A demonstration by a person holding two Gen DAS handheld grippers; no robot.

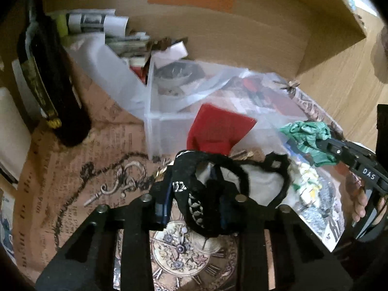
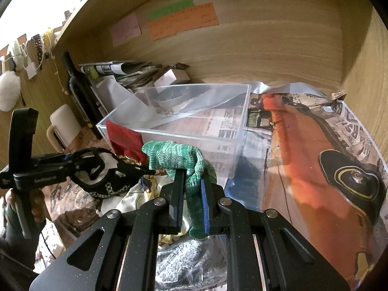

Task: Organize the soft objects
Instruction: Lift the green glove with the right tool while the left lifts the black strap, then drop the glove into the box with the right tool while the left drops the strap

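Note:
My left gripper (image 1: 194, 194) is shut on a black cloth piece with white and gold trim (image 1: 213, 184) and holds it in front of the clear plastic bin (image 1: 155, 131); it also shows in the right wrist view (image 2: 106, 169). My right gripper (image 2: 191, 194) is shut on a green knitted sock (image 2: 179, 157) just before the bin's (image 2: 169, 133) near wall. The sock also shows in the left wrist view (image 1: 308, 140). A red cloth (image 2: 123, 138) hangs over the bin's near left corner.
A dark wine bottle (image 1: 48, 77) stands left of the bin. Rolled papers and a white box (image 2: 121, 70) lie behind it. More soft cloths, cream (image 2: 135, 198) and grey knit (image 2: 186, 262), lie below my right gripper. Printed paper (image 2: 315, 157) covers the shelf.

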